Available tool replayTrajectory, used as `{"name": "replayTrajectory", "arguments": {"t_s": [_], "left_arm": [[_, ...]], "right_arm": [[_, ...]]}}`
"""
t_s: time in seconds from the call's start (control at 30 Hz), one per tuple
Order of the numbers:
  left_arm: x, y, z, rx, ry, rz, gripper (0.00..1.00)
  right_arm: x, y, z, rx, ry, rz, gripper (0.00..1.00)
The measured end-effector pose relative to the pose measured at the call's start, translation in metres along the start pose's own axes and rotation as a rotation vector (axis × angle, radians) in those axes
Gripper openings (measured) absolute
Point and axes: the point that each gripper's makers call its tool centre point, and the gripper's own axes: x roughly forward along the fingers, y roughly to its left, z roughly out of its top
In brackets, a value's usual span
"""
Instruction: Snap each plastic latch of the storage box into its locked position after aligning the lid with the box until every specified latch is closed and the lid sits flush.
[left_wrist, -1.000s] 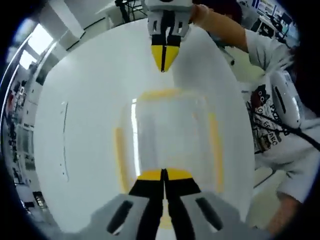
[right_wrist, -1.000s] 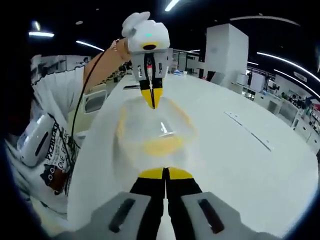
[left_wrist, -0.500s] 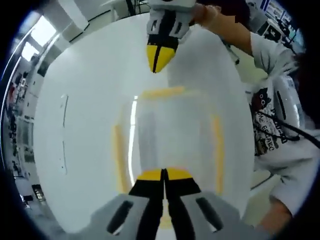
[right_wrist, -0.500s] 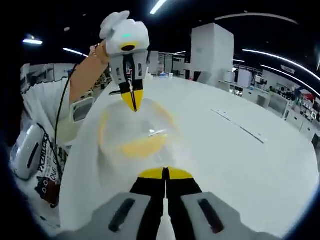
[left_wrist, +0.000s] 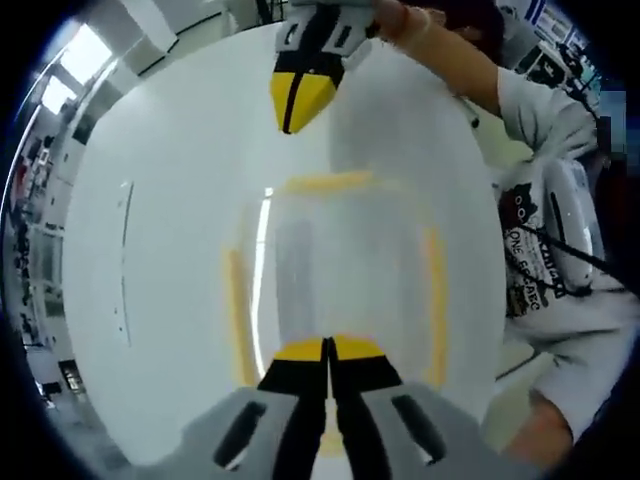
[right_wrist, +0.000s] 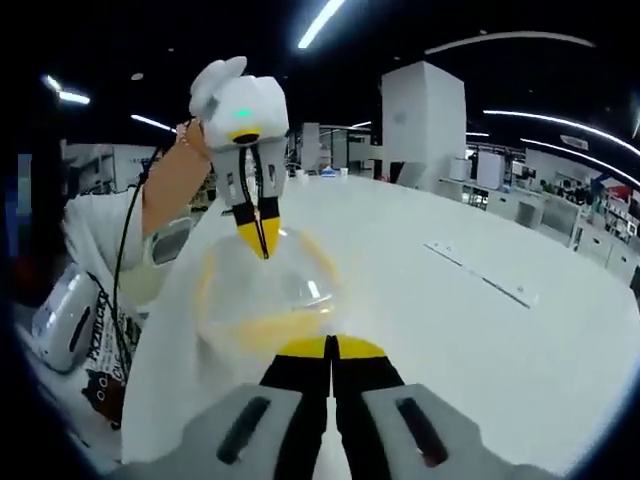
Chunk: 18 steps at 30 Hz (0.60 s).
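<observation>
storage box (left_wrist: 335, 270) on white table (left_wrist: 170, 200), between closed left gripper (left_wrist: 328, 352) and right gripper (left_wrist: 297, 100).

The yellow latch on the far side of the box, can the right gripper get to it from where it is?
Probably yes. In the left gripper view the right gripper hovers shut just beyond the far yellow latch of the clear storage box, with only bare white table between them.
</observation>
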Motion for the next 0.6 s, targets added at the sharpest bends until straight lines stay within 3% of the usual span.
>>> {"name": "replayTrajectory", "arguments": {"t_s": [0.17, 0.23, 0.33, 0.4, 0.53, 0.6], "left_arm": [[-0.001, 0.0, -0.001, -0.013, 0.003, -0.003, 0.0], [-0.001, -0.001, -0.001, -0.032, 0.001, -0.014, 0.0], [-0.001, -0.003, -0.001, -0.018, 0.004, -0.01, 0.0], [-0.002, -0.004, -0.001, 0.03, -0.004, -0.005, 0.0], [-0.002, -0.003, -0.001, 0.015, -0.008, -0.003, 0.0], [-0.002, -0.004, -0.001, 0.017, -0.005, -0.007, 0.0]], "right_arm": [[0.012, 0.003, -0.002, -0.015, -0.052, 0.056, 0.0], [0.013, 0.013, -0.008, -0.084, -0.058, 0.067, 0.0], [0.007, 0.023, -0.004, -0.104, -0.111, 0.098, 0.0], [0.001, 0.022, -0.003, -0.107, -0.125, 0.095, 0.0], [-0.001, 0.013, -0.007, -0.089, -0.135, 0.078, 0.0], [-0.001, 0.012, -0.013, -0.121, -0.122, 0.085, 0.0]]}}
